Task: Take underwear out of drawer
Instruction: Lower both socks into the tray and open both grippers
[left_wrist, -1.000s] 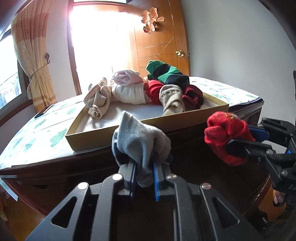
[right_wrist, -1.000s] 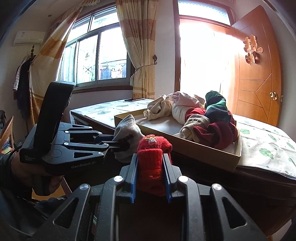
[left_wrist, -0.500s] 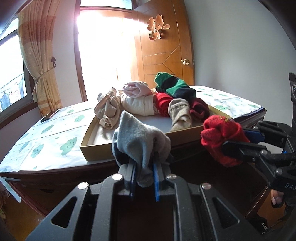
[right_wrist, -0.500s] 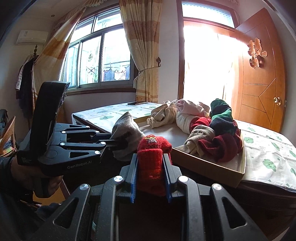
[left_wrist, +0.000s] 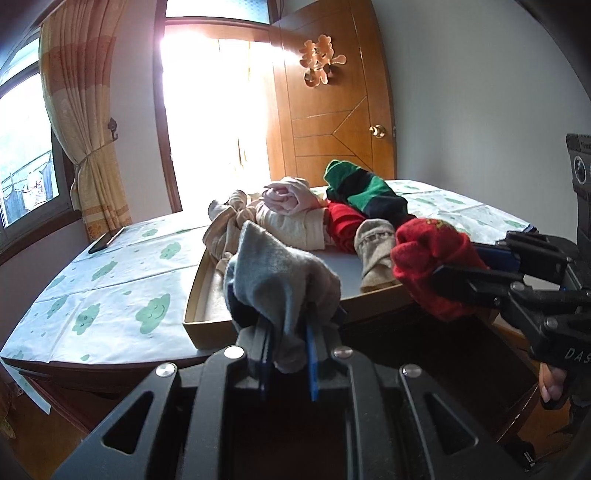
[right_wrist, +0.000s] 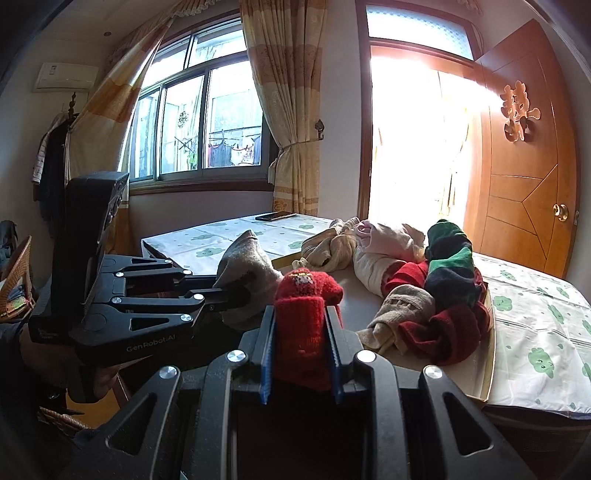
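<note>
Grey bundle (left_wrist: 280, 273) clamped in left gripper (left_wrist: 288, 363) jaws, red bundle (right_wrist: 304, 325) in right gripper (right_wrist: 300, 363); both had risen toward the tray (left_wrist: 207, 325) on the bench (left_wrist: 110, 288); placement looked near.

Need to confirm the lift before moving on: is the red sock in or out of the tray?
Out. The red sock is clamped in the right gripper, in front of the tray.
</note>
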